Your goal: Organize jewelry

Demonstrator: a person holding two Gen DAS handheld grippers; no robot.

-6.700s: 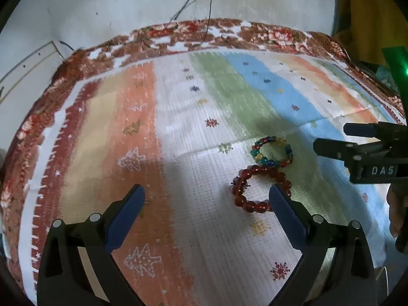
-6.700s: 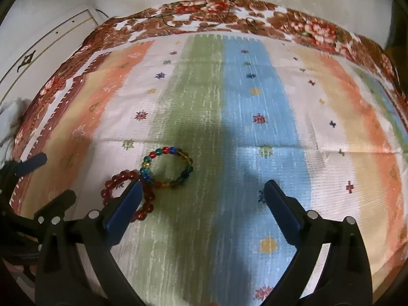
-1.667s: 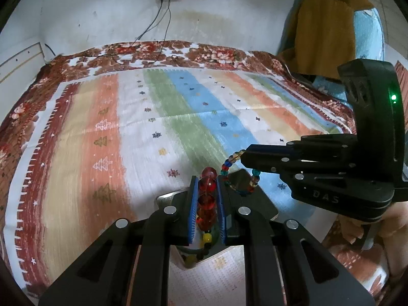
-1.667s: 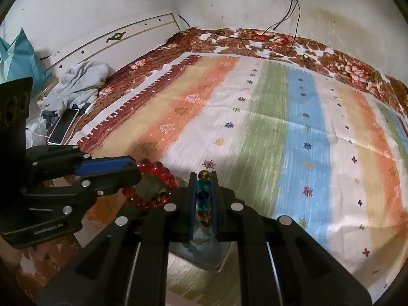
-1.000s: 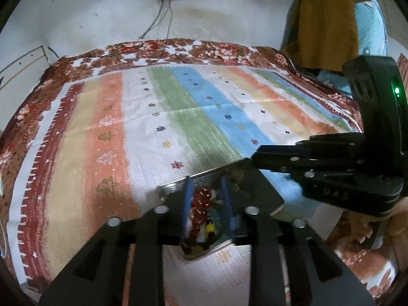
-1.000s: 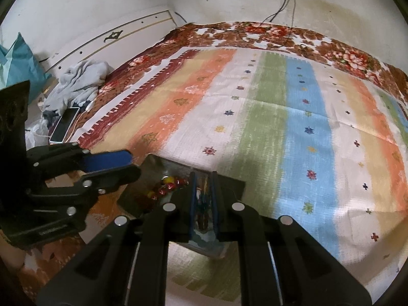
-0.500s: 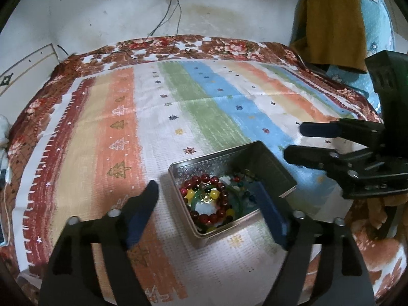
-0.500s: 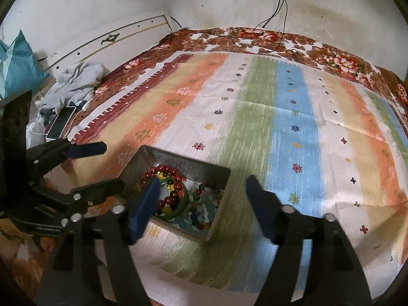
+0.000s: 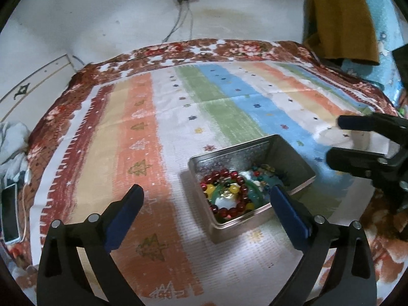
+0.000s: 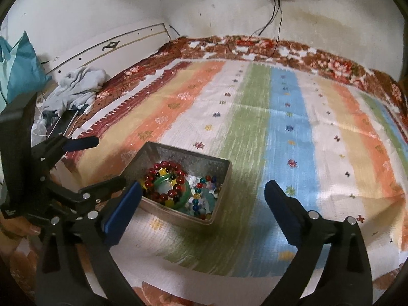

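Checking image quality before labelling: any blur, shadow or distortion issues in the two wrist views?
Left wrist: sharp; strong fisheye bending, dark corner vignette; the metal tin shades the jewelry on its right side; the right gripper is slightly smeared. Right wrist: the striped bedspread is motion-blurred; a dark shadow lies below the tin.

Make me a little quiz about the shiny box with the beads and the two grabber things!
1. True or false: the red bead bracelet lies inside the metal tin.
2. What does the tin rest on: A) bare floor, B) the striped cloth, C) a chair?
3. Fill in: the left gripper and the right gripper each hold ____.

Key: 1 true. 2 B. 3 nothing; the jaws of both are opening, with no bracelet between the pads.
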